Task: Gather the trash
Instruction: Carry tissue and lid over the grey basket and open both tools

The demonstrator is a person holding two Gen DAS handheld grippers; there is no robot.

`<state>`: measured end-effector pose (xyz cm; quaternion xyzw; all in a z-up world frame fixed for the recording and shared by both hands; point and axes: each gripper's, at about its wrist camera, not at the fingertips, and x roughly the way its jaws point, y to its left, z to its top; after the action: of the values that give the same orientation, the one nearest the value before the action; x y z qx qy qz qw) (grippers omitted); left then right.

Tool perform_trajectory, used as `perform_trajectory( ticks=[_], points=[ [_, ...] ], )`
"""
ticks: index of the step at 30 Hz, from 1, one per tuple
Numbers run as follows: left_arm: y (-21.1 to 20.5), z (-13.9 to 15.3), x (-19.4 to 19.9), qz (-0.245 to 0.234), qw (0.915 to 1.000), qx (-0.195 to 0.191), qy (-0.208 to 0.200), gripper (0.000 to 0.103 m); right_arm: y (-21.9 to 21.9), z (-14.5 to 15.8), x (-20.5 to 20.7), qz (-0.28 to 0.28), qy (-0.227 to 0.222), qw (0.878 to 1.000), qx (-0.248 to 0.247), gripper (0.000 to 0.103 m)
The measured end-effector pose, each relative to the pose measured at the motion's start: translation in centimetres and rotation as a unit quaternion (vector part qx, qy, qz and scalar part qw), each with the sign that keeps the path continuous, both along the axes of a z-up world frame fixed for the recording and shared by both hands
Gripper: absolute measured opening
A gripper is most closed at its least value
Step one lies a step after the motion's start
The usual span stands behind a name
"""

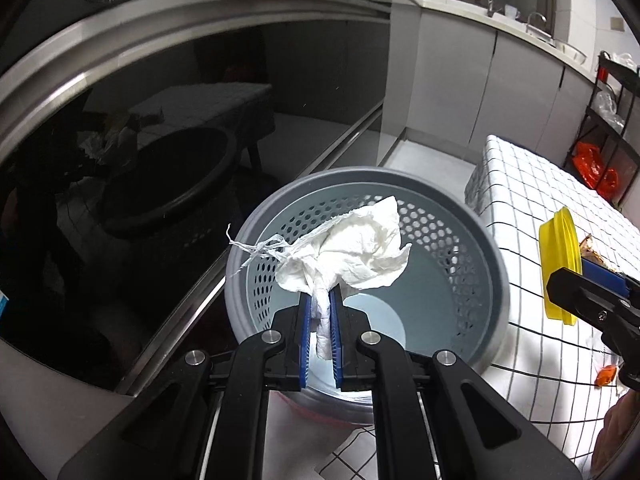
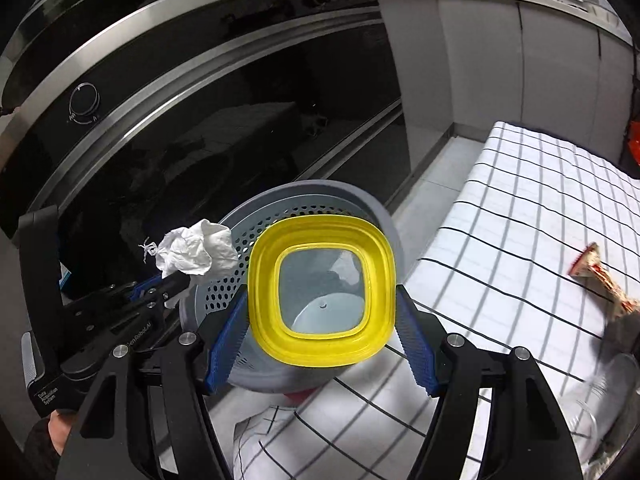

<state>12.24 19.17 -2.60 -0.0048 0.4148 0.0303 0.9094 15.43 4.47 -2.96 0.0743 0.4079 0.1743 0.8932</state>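
Observation:
My left gripper (image 1: 321, 300) is shut on a crumpled white paper towel (image 1: 360, 248), holding it over the mouth of a grey perforated waste basket (image 1: 492, 256). The same towel (image 2: 196, 252) and left gripper (image 2: 176, 280) show at the left of the right wrist view. My right gripper (image 2: 322, 300) is shut on a yellow-rimmed square lid with a clear centre (image 2: 320, 344), its blue pads pressing the lid's two sides, just above the basket (image 2: 376, 208). In the left wrist view the lid (image 1: 558, 252) appears edge-on at the right, beyond the basket rim.
A black glass oven front (image 1: 160, 140) stands close behind the basket. A table with a white checked cloth (image 2: 520, 220) lies to the right, bearing a red and tan wrapper (image 2: 604, 280). Grey cabinets (image 1: 440, 80) and a counter run along the back.

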Motion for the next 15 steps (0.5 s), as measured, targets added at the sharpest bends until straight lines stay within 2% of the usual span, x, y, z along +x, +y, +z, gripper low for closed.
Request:
perform_trajectory(
  ticks=[11,15],
  points=[
    [0.8,-1.5,1.3,-0.002,0.9995,-0.013,0.027,0.009,2.1,-2.0,3.4,0.015,0.034,0.999,0.0,0.068],
    [0.6,-2.0,1.7,-0.005,0.9992,-0.016,0.036,0.009,2.5,-2.7,4.2,0.02,0.052,0.998,0.014,0.068]
  ],
)
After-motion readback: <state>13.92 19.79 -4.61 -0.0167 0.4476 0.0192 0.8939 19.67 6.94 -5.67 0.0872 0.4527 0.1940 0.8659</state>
